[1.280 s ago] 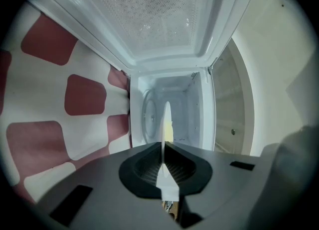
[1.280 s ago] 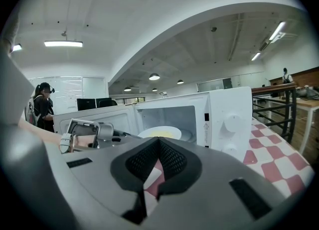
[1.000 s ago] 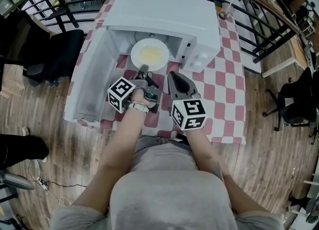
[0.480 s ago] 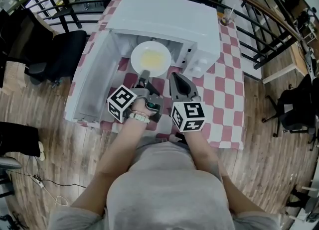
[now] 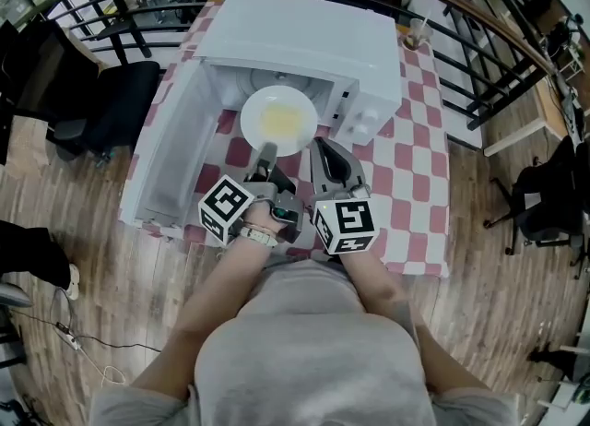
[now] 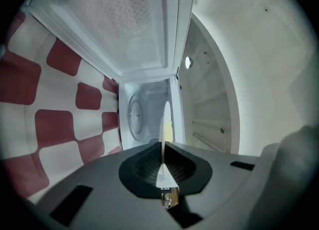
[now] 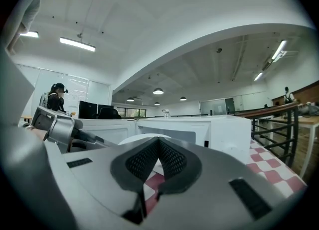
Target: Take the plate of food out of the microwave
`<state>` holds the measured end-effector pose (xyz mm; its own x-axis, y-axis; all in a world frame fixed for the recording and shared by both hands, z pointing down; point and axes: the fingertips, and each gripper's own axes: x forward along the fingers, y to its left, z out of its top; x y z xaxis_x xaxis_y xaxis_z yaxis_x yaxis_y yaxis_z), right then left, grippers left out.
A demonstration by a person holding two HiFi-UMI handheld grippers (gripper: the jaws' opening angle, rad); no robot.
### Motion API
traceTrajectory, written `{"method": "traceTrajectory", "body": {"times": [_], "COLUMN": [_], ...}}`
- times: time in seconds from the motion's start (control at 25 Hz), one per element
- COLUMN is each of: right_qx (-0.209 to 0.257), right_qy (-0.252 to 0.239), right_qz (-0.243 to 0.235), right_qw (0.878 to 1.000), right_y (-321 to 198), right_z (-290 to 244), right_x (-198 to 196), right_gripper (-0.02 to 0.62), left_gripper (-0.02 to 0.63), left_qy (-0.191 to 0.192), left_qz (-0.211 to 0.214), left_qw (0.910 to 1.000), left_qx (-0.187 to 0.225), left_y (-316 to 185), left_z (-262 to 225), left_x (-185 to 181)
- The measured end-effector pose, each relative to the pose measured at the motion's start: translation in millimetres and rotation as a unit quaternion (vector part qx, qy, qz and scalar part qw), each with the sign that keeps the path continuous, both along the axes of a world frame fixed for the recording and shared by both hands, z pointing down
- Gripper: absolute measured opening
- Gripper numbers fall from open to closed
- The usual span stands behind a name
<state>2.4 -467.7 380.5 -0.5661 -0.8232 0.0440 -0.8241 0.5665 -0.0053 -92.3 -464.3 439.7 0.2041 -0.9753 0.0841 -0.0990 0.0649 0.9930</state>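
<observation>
Head view: both forearms reaching forward, level. Left tool [image 5: 267,150] pinching rim of round, glossy white plate [image 5: 279,120] of yellow food; right tool [image 5: 322,147] pressed together, empty. Plate at mouth of boxy white microwave [image 5: 304,37], door open, above red-checked bench [image 5: 406,166].

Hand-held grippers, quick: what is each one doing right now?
Left hand-held gripper: closed on the plate's rim.
Right hand-held gripper: closed, holding nothing.
</observation>
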Motion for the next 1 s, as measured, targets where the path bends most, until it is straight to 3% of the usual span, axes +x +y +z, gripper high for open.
{"method": "traceTrajectory", "body": {"times": [0.52,1.0], "right_qx": [0.004,-0.005], "right_qy": [0.006,-0.005], "right_qz": [0.021,0.032], "right_qw": [1.0,0.999], "right_y": [11,11], "right_z": [3,8], "right_x": [8,15], "right_gripper": [0.026,0.025], "left_gripper": [0.012,0.012], "left_qy": [0.001,-0.004], "left_qz": [-0.024,-0.017], "left_qw": [0.9994,0.9994], "left_qx": [0.024,0.028], "left_y": [12,17], "left_z": [-11,-20], "left_x": [3,3]}}
